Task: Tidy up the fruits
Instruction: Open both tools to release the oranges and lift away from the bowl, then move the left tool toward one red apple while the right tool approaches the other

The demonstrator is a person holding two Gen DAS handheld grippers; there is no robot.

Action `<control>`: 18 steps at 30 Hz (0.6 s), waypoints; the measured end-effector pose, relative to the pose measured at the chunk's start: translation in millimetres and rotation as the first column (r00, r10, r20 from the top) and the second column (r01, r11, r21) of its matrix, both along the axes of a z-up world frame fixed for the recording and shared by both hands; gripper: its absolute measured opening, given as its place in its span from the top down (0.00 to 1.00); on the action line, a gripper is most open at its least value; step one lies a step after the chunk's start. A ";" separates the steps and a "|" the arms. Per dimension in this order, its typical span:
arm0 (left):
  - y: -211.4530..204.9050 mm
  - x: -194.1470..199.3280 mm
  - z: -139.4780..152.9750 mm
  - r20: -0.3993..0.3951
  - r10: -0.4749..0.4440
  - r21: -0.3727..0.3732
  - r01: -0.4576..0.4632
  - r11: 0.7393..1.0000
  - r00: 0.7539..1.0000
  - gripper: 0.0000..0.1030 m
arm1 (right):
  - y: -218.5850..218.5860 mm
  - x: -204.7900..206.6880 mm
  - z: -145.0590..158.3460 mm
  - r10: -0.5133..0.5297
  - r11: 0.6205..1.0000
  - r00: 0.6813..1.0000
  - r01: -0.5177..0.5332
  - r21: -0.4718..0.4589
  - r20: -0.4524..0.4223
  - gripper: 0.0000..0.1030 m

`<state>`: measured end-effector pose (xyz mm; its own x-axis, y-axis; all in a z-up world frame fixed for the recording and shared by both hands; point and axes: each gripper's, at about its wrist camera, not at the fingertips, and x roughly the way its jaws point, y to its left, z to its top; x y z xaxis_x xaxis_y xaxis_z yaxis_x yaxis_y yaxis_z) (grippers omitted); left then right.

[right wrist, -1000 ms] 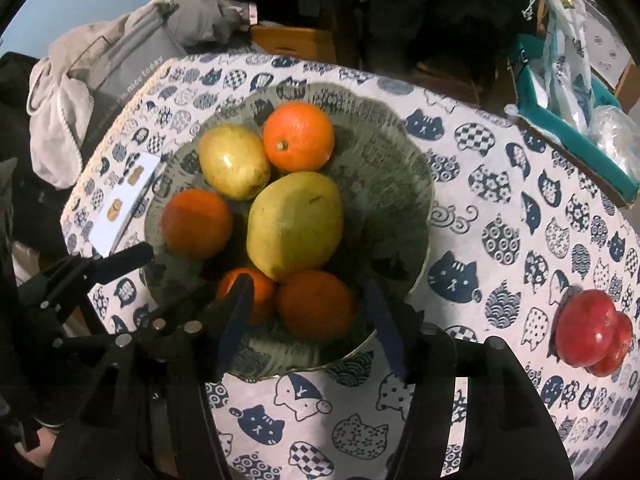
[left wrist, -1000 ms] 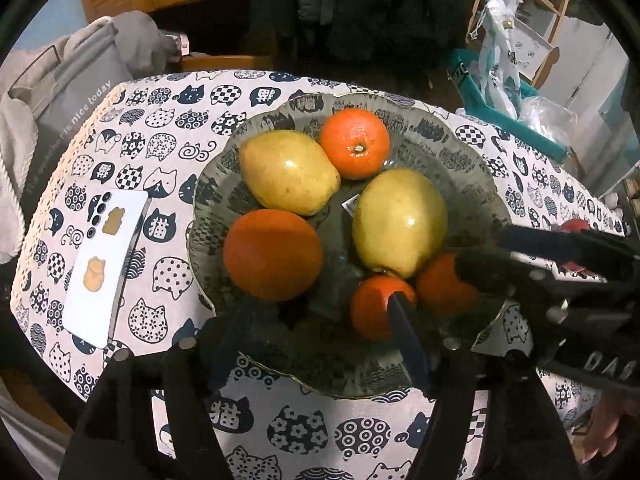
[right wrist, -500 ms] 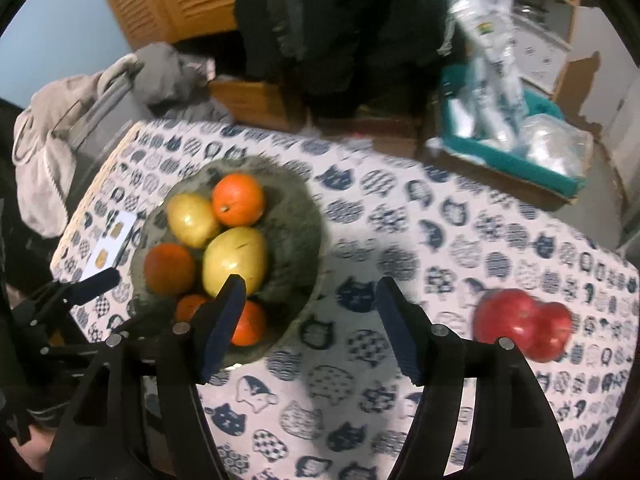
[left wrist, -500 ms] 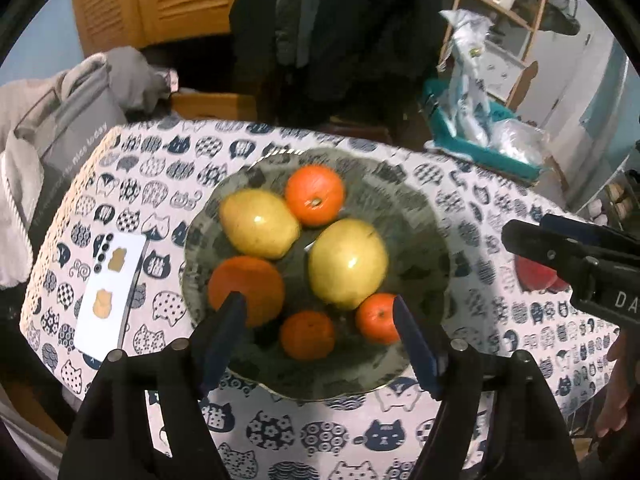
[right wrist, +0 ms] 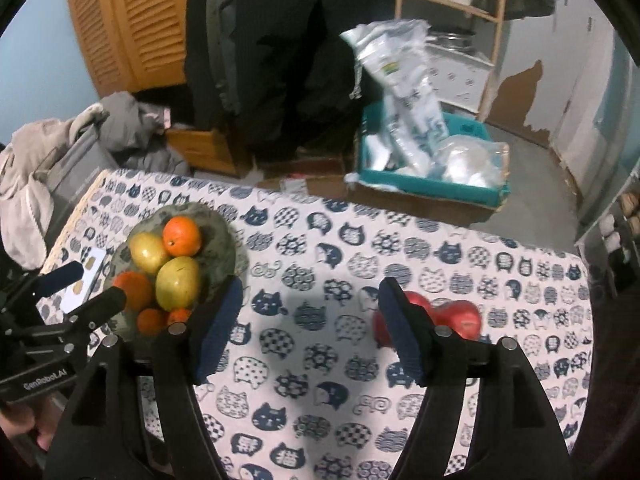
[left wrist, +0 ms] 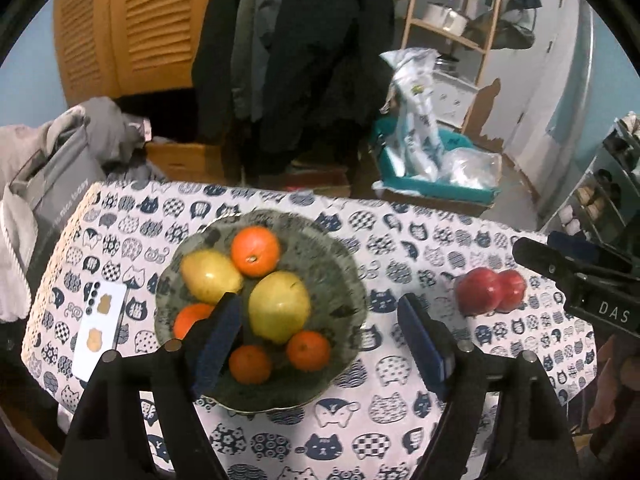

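Right of the bowl, at mid-right of the left view, 2 red apples lie touching: firm, smooth, likely slippery, best pinched across the middle. Left gripper and right gripper have just been opening; nothing sits between their jaws.

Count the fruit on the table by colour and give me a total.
Orange fruits: 4, in the bowl
Yellow-green fruits: 2, in the bowl
Red fruits: 2, on the tablecloth
Total: 8

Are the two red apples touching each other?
Touching. The left wrist view shows the two red apples pressed side by side on the tablecloth, no gap between them.
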<state>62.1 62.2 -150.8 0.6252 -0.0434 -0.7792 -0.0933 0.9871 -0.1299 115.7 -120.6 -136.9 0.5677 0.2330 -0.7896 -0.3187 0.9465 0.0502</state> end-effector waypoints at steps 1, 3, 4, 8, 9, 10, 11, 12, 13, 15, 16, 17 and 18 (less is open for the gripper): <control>-3.7 -0.2 3.8 0.007 -0.005 -0.001 0.005 1.000 1.000 0.18 | -5.5 -2.0 3.4 -0.009 1.000 1.000 0.009 0.006 0.010 0.27; -11.1 -2.1 10.7 0.026 -0.013 0.005 0.013 1.000 1.000 0.15 | -14.3 -6.1 8.0 -0.020 1.000 1.000 0.020 0.010 0.023 0.27; -14.6 -2.5 13.9 0.033 -0.018 0.010 0.017 1.000 0.999 0.15 | -18.4 -7.8 10.1 -0.024 1.000 0.999 0.024 0.010 0.029 0.27; -30.1 -3.1 26.0 0.058 -0.042 0.031 0.041 0.999 0.997 0.14 | -36.4 -13.6 18.4 -0.051 0.999 0.997 0.050 0.013 0.055 0.24; -33.1 -2.9 27.9 0.061 -0.047 0.032 0.045 0.998 0.997 0.13 | -41.3 -15.0 20.6 -0.057 0.998 0.996 0.056 0.014 0.062 0.23; -36.6 -2.9 30.1 0.066 -0.051 0.032 0.049 0.998 0.997 0.12 | -46.0 -16.4 22.8 -0.063 0.998 0.995 0.062 0.015 0.071 0.23; -40.6 -3.1 32.8 0.073 -0.057 0.031 0.055 0.998 0.996 0.11 | -49.8 -17.6 24.1 -0.069 0.998 0.995 0.068 0.015 0.075 0.22; -44.3 -3.6 34.7 0.078 -0.062 0.032 0.060 0.998 0.995 0.10 | -54.7 -19.0 25.7 -0.077 0.997 0.994 0.076 0.012 0.080 0.22; -48.0 -3.4 36.3 0.081 -0.068 0.034 0.065 0.997 0.994 0.10 | -59.0 -20.5 27.1 -0.084 0.996 0.993 0.083 0.010 0.085 0.22; -56.4 -3.1 39.4 0.088 -0.081 0.040 0.078 0.996 0.993 0.08 | -67.1 -22.6 29.6 -0.098 0.995 0.991 0.097 0.010 0.094 0.22; -59.8 -3.0 40.1 0.090 -0.088 0.043 0.084 0.996 0.992 0.07 | -71.3 -23.1 30.6 -0.103 0.995 0.990 0.102 0.010 0.096 0.22; -64.6 -2.9 40.9 0.091 -0.096 0.048 0.092 0.995 0.991 0.07 | -75.4 -23.9 31.4 -0.109 0.994 0.989 0.109 0.011 0.098 0.22; -68.3 -2.4 41.3 0.092 -0.102 0.051 0.098 0.994 0.990 0.07 | -79.8 -24.8 32.2 -0.117 0.993 0.988 0.117 0.010 0.101 0.22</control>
<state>59.6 -6.1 -109.5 0.6904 -0.0750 -0.7195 0.0169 0.9960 -0.0876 90.9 -200.4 -104.8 0.6683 0.1637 -0.7257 -0.2096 0.9774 0.0275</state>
